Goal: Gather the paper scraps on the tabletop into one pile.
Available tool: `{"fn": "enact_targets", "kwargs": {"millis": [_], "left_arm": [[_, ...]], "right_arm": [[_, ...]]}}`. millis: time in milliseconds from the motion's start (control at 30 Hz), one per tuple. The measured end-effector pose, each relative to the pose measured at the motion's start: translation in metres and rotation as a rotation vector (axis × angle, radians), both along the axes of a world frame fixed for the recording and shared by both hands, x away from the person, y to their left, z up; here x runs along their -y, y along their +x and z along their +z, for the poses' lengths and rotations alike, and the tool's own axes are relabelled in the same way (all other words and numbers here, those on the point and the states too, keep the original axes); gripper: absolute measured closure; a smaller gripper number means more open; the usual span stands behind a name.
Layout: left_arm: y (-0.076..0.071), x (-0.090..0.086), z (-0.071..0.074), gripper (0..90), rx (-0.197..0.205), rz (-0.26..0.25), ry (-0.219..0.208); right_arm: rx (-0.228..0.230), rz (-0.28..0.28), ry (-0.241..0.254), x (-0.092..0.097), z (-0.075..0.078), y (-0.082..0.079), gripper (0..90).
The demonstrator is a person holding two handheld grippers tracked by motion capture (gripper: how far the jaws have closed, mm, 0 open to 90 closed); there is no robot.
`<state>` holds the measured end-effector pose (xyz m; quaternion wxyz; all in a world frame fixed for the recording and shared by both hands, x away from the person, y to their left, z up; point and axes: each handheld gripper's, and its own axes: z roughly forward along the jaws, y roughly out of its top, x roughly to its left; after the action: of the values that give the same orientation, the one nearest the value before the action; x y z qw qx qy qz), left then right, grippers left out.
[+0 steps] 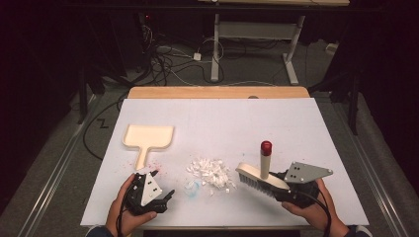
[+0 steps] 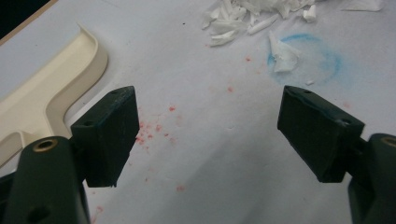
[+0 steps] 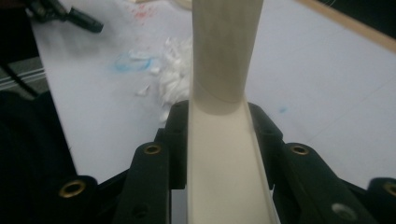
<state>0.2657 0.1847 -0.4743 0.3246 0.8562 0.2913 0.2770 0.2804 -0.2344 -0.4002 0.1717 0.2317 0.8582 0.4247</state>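
Taking the pile of paper scraps [image 1: 211,173] as landmark: bare white tabletop [image 1: 276,123] stretches wide beyond it to the far edge. The brush [image 1: 261,177] lies just right of the pile, bristles toward it, pinched at its pale body by the right gripper [image 3: 219,135], whose hand [image 1: 316,212] sits at the near edge. Left of the pile, the left gripper [image 2: 208,135] rests low, fingers [image 2: 112,135] spread wide over bare tabletop. The cream dustpan [image 1: 148,137] lies empty, farther left and beyond.
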Motion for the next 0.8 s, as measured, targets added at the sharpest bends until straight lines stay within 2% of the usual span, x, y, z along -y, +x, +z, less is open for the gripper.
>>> {"fn": "enact_targets", "kwargs": {"millis": [33,200,433,500,667,800], "left_arm": [[0.000,0.000,0.000,19.8,0.000,-0.001,0.001],[0.000,0.002,0.000,19.8,0.002,0.000,0.000],[0.001,-0.002,0.001,19.7,0.008,0.017,-0.026],[0.002,-0.003,0.002,19.7,0.007,0.020,-0.028],[0.001,-0.003,0.001,19.8,0.008,0.015,-0.028],[0.001,-0.004,0.002,19.7,0.011,0.016,-0.027]], "right_arm": [[-0.031,0.021,-0.011,0.000,-0.007,-0.003,67.7],[-0.069,0.064,-0.025,-0.014,-0.021,-0.005,67.7],[-0.038,0.123,-0.060,-0.058,-0.030,0.000,67.7],[-0.020,0.114,-0.061,-0.068,-0.031,0.005,67.7],[0.008,0.117,0.000,-0.081,-0.023,0.013,67.7],[0.034,0.114,0.029,-0.081,-0.016,0.013,67.7]]}}
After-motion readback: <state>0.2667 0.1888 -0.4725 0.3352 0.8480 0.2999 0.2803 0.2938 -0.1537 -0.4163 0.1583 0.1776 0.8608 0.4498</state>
